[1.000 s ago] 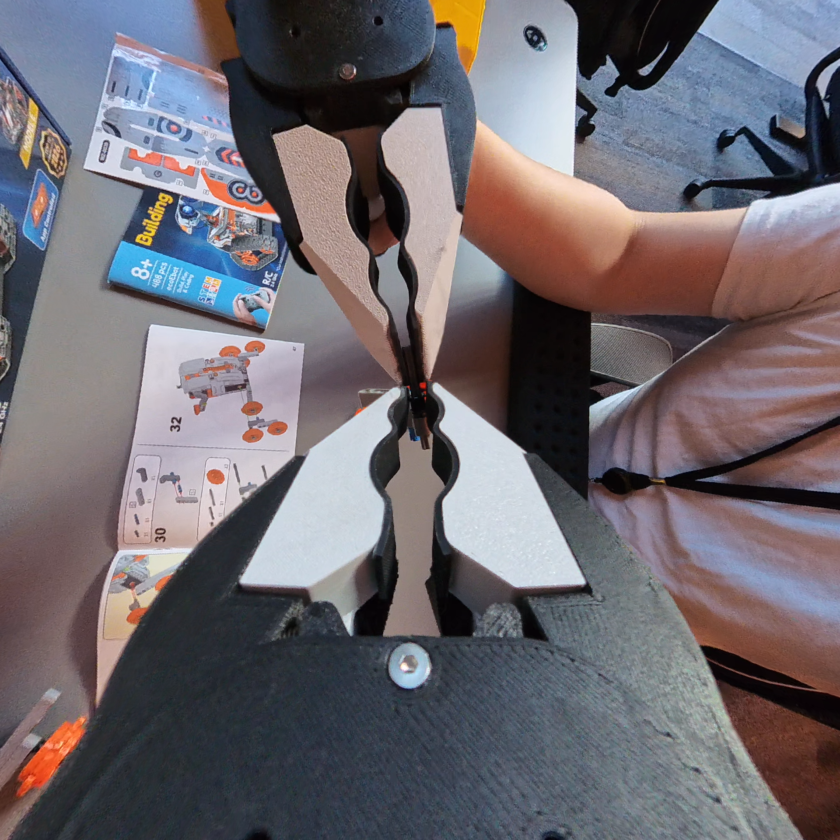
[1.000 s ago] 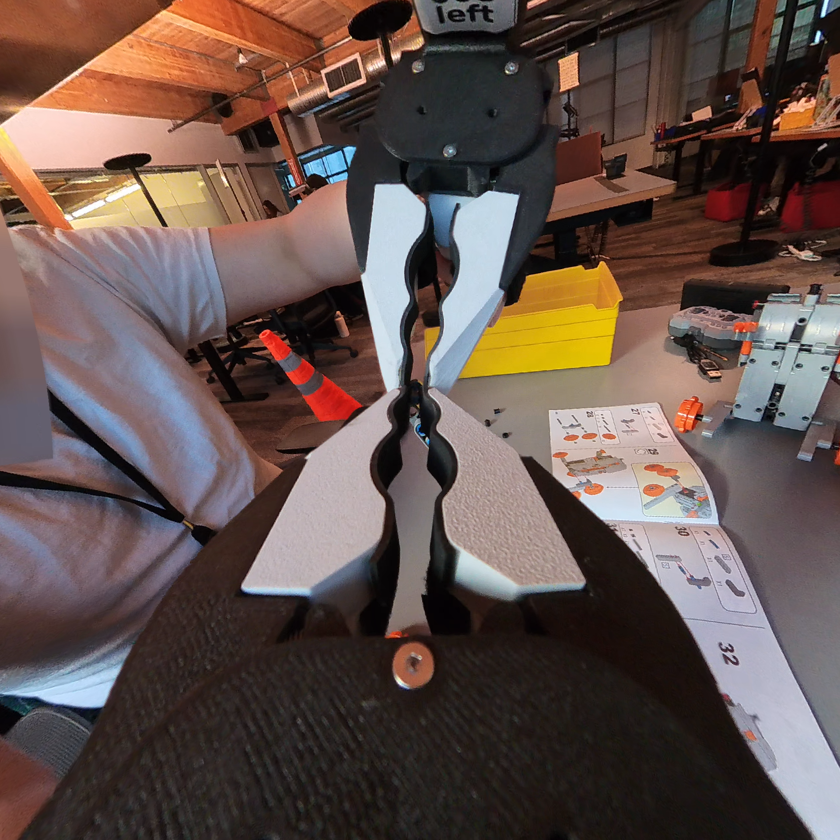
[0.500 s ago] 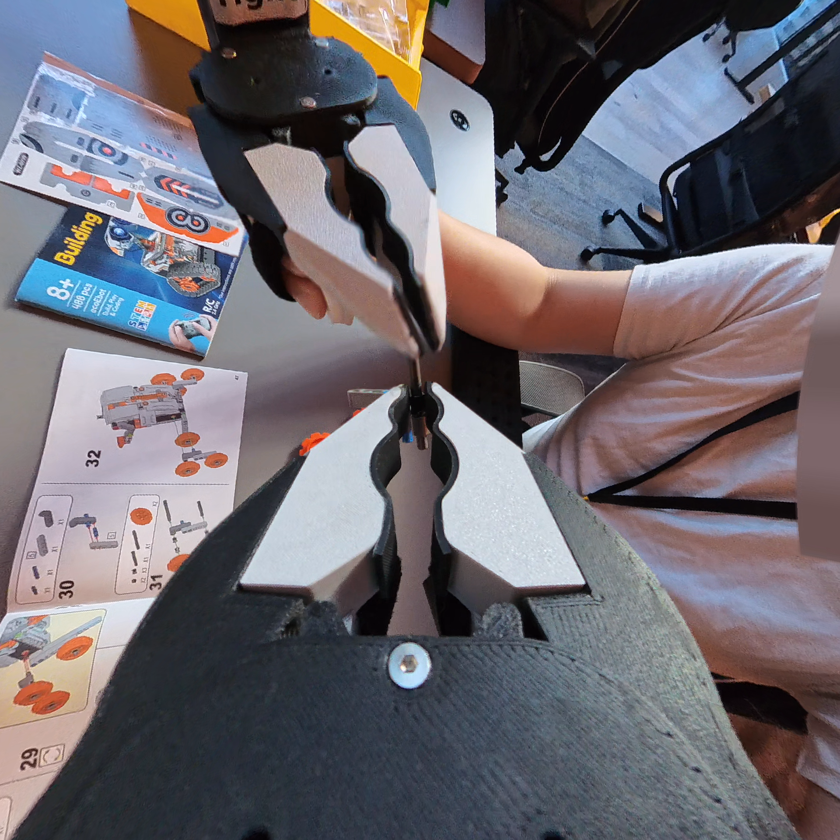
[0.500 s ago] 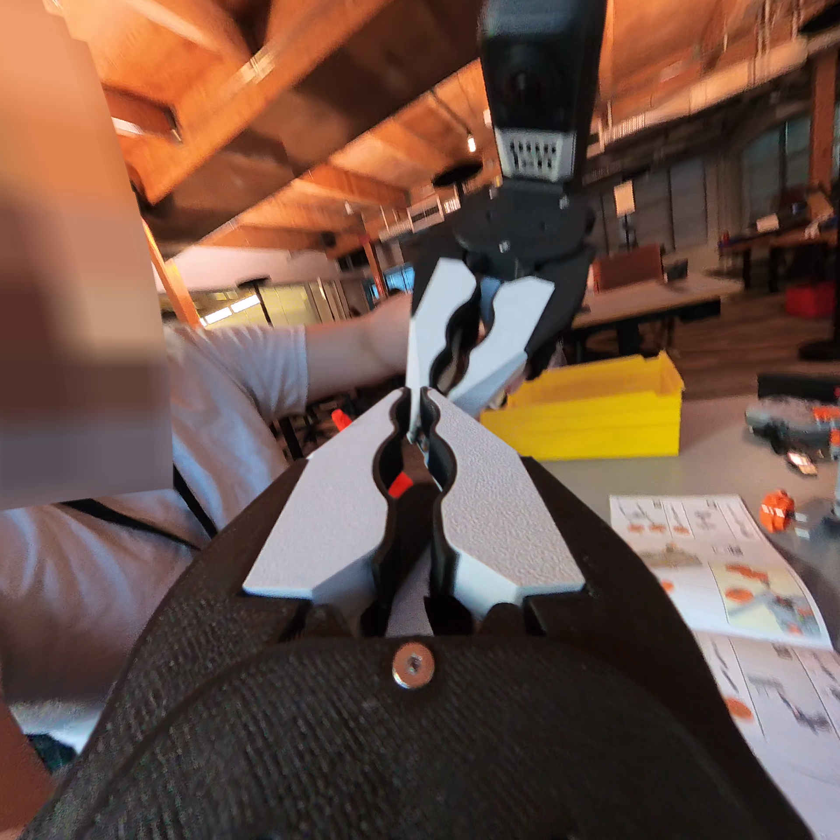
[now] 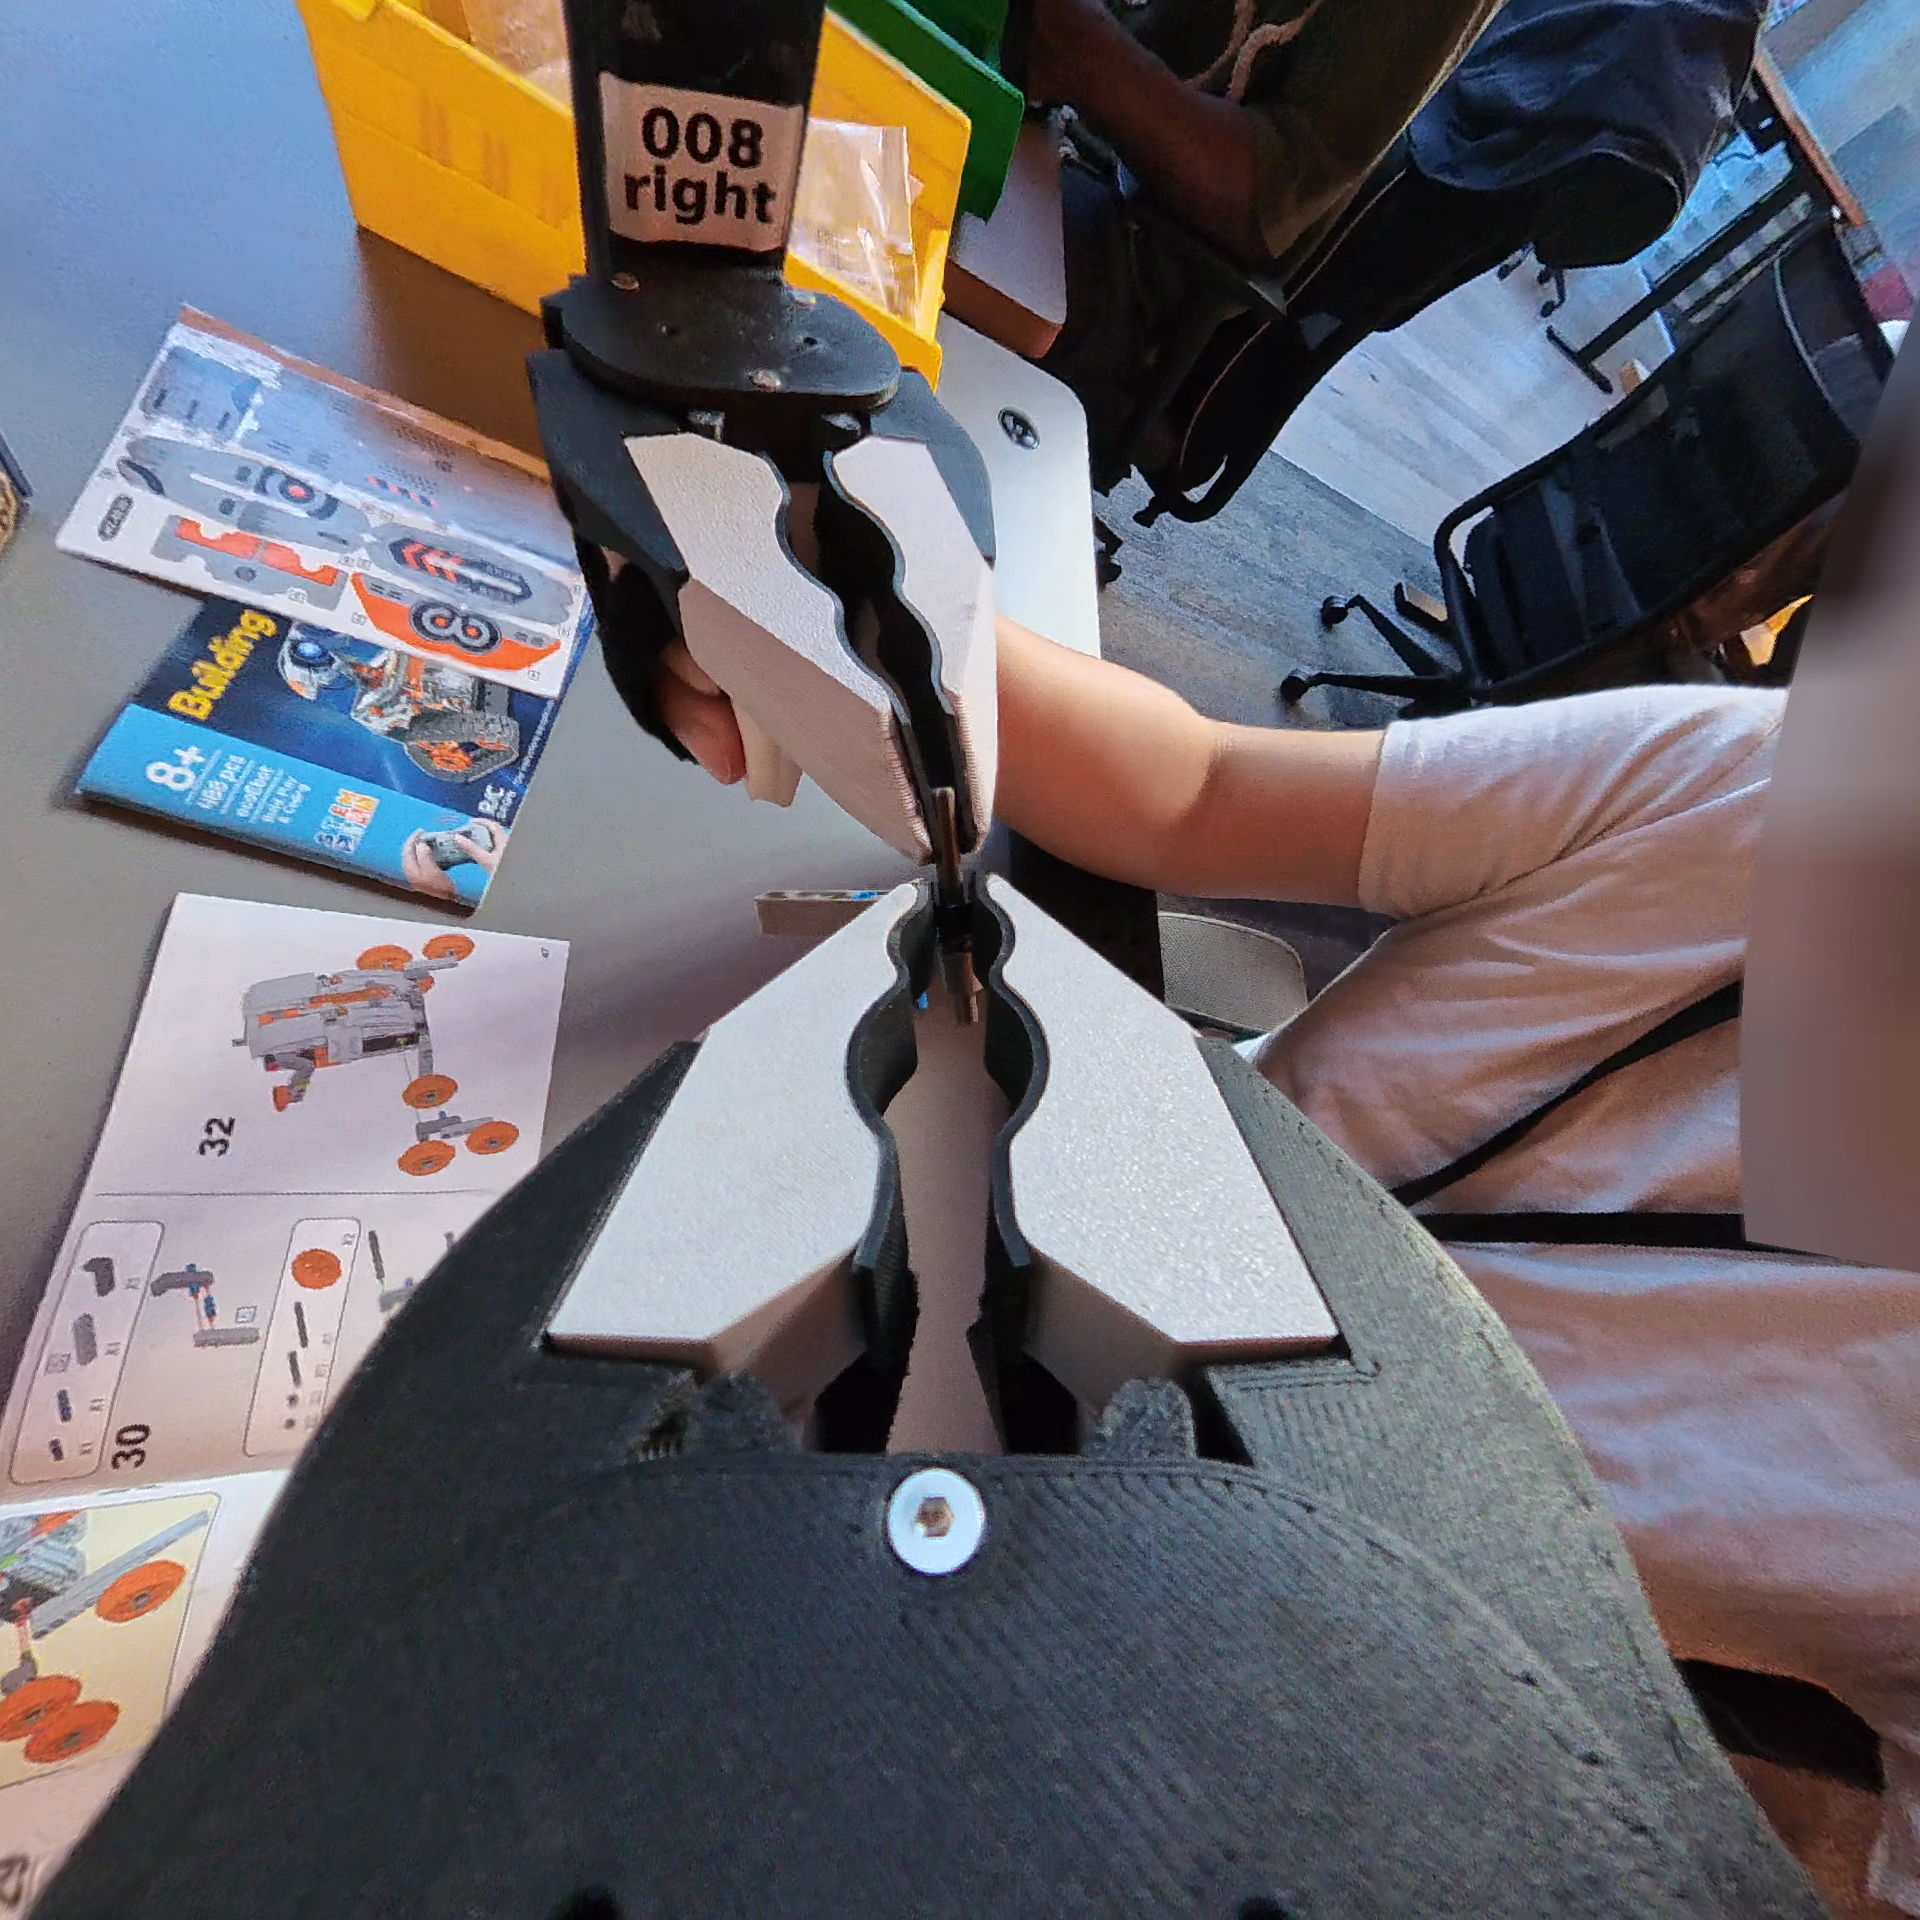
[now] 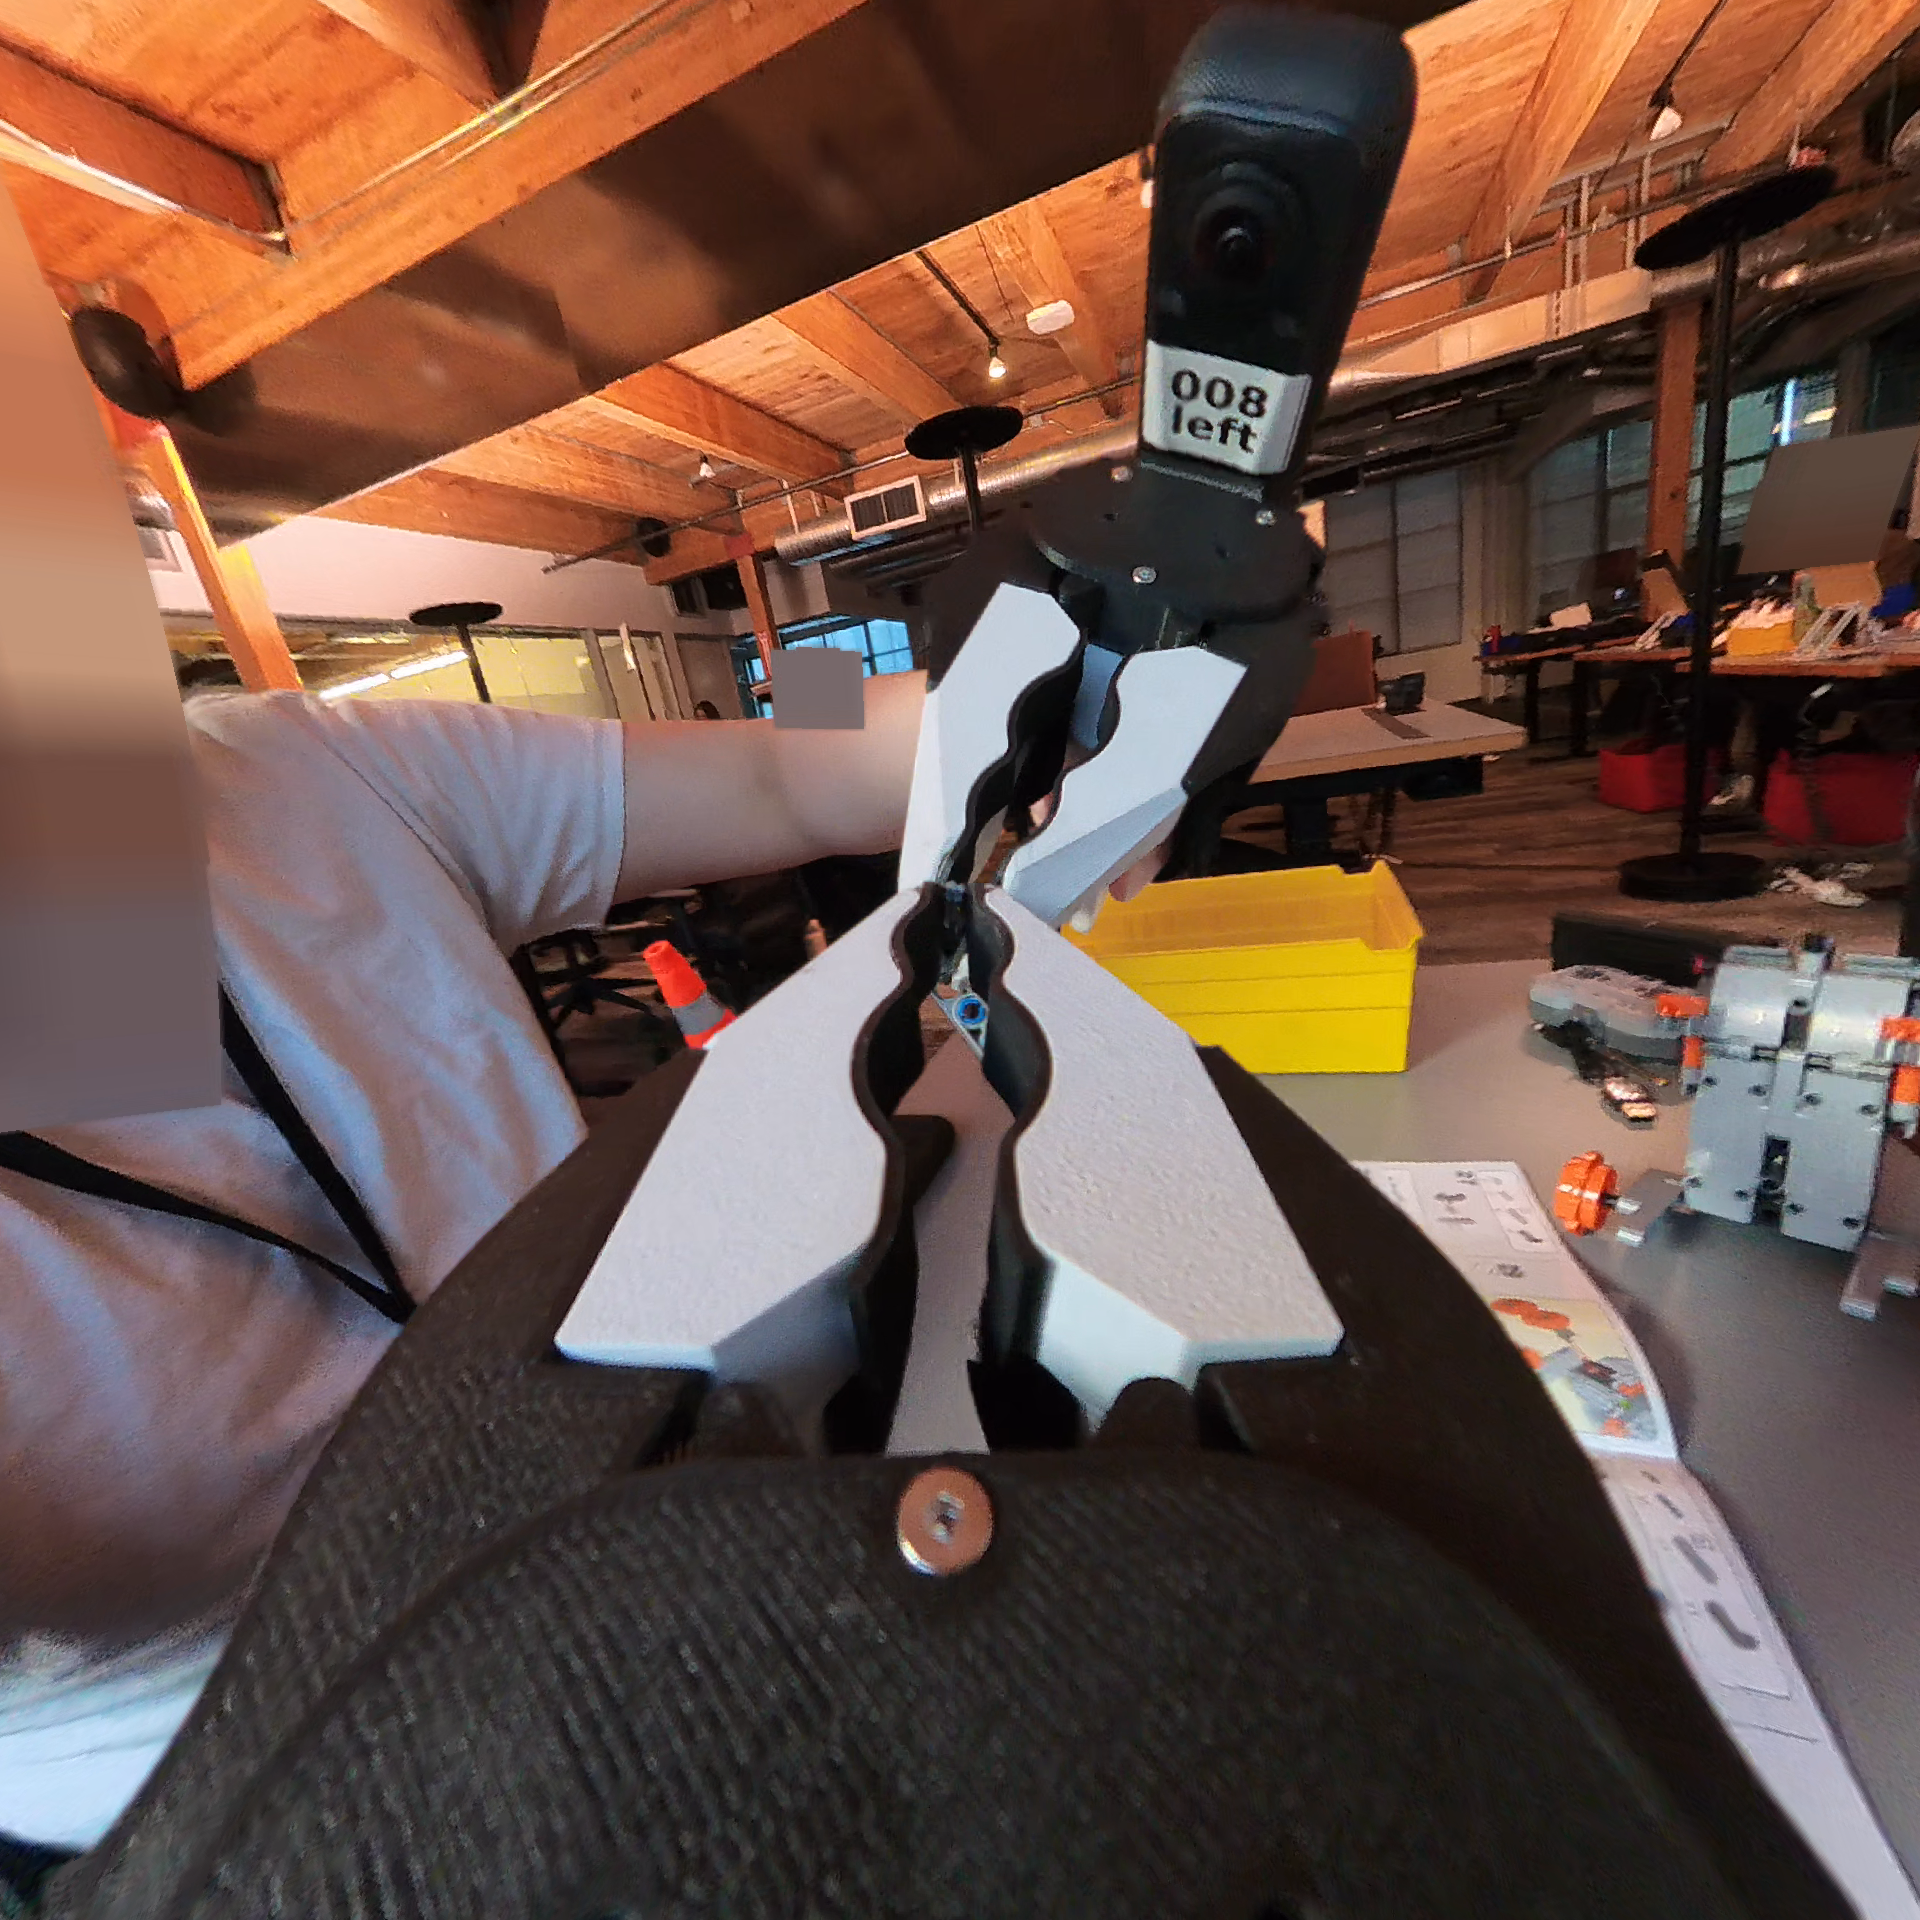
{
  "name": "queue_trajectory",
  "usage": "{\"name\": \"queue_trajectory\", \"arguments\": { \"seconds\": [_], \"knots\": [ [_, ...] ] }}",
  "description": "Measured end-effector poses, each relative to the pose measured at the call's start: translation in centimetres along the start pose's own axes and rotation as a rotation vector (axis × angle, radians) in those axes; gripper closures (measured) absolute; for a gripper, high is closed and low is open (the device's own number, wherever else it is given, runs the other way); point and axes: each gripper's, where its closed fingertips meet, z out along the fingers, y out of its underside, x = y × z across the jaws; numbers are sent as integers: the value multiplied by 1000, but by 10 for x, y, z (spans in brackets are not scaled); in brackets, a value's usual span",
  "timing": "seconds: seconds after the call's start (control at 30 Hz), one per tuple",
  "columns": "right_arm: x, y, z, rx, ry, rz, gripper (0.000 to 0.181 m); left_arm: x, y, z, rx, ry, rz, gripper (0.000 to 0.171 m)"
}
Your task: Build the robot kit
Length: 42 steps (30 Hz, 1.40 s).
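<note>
Left gripper [image 5: 951, 902]: clamped on small grey part [image 5: 964, 987]
Right gripper [image 6: 954, 902]: clamped on same part, tip to tip
Table [image 5: 644, 831]: booklets [image 5: 312, 1091], yellow bin [image 5: 457, 177]

Lying on the table are three printed sheets [image 5: 322, 1122], one yellow bin [image 6: 1257, 966] (stacked, maybe) and one grey model [image 6: 1797, 1132].

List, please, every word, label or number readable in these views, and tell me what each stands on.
Writing is not copied here; its bearers:
White sticker on the black right gripper's stem.
Another white sticker on the black left gripper's stem.
Blue glossy booklet: cover print.
White paper instruction sheet: step numbers.
Grey-orange decal sheet: too blurred.
</note>
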Motion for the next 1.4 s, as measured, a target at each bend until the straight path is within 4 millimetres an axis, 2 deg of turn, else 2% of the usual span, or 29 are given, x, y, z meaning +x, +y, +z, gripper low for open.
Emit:
{"name": "queue_trajectory", "arguments": {
  "seconds": [0.13, 0.3, 0.5, 1.4],
  "knots": [
    [-7, -4, 1, 3, -28, -12, 179, 8, -4, 0, 14, 30, 30, 168],
    [-3, -5, -1, 23, -32, 12, 179, 4, -10, -4, 38, 14, 19, 168],
    [1, -4, -3, 5, 2, -15, 180, -2, -8, -2, -10, -11, 19, 168],
    [4, -8, -6, 82, -24, -21, 181, -5, -10, -5, -10, -72, 22, 168]
  ]
}}
